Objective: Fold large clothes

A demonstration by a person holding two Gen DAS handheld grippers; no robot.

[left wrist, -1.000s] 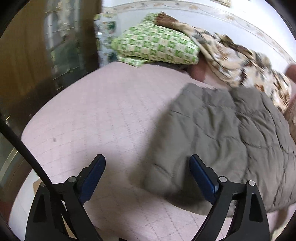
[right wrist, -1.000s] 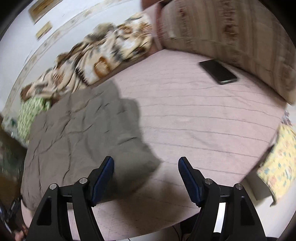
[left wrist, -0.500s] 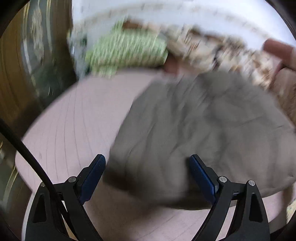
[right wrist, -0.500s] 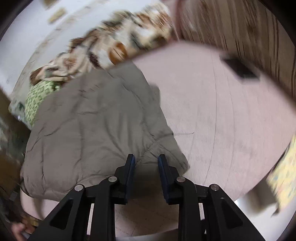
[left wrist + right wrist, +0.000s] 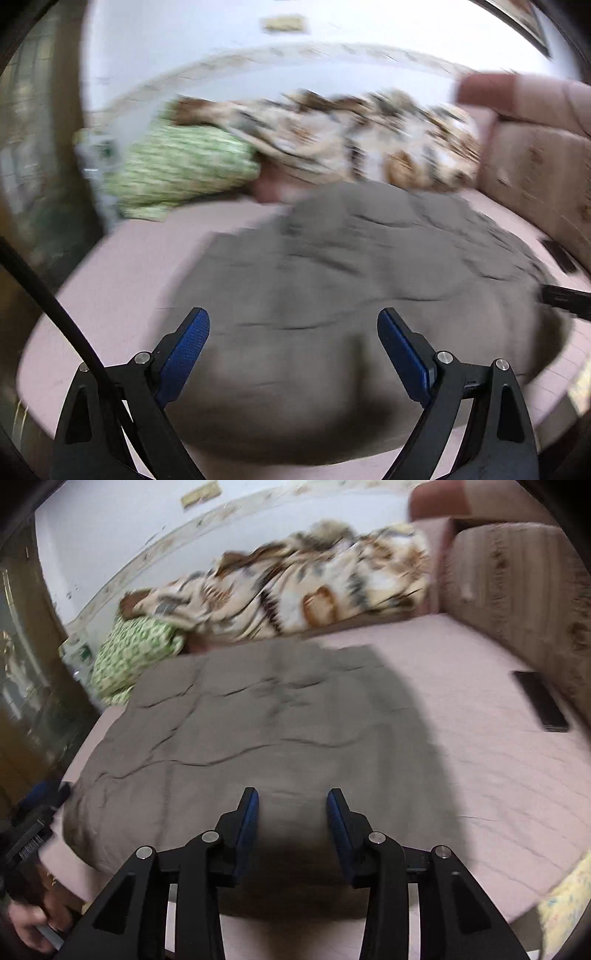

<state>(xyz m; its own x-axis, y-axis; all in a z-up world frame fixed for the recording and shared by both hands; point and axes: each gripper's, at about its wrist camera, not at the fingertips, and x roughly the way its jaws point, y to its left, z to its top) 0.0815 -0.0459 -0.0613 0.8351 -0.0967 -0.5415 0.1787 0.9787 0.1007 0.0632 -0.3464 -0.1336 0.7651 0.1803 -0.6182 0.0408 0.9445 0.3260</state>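
A large grey-brown quilted garment (image 5: 351, 266) (image 5: 258, 731) lies spread flat on a pink bed (image 5: 122, 273) (image 5: 498, 775). My left gripper (image 5: 292, 317) hovers wide open over the garment's near edge, with nothing pinched between its blue pads. My right gripper (image 5: 291, 794) is above the near edge further right; its jaws stand partly apart and are opening, with the cloth lying under them and not gripped. Each view catches the other gripper at its edge, the right one (image 5: 565, 299) and the left one (image 5: 37, 812). The left view is blurred.
A green checked pillow (image 5: 133, 650) and a brown-and-cream patterned blanket (image 5: 314, 590) lie along the far wall. A dark phone (image 5: 541, 701) rests on the bed beside a striped cushion back (image 5: 517, 583). A yellow cloth (image 5: 565, 897) hangs at the near right. A hand (image 5: 29, 923) shows at the lower left.
Both grippers have swung in over the garment's near edge. The left stayed wide open. The right went from wide open to almost shut, and now stands partly open again.
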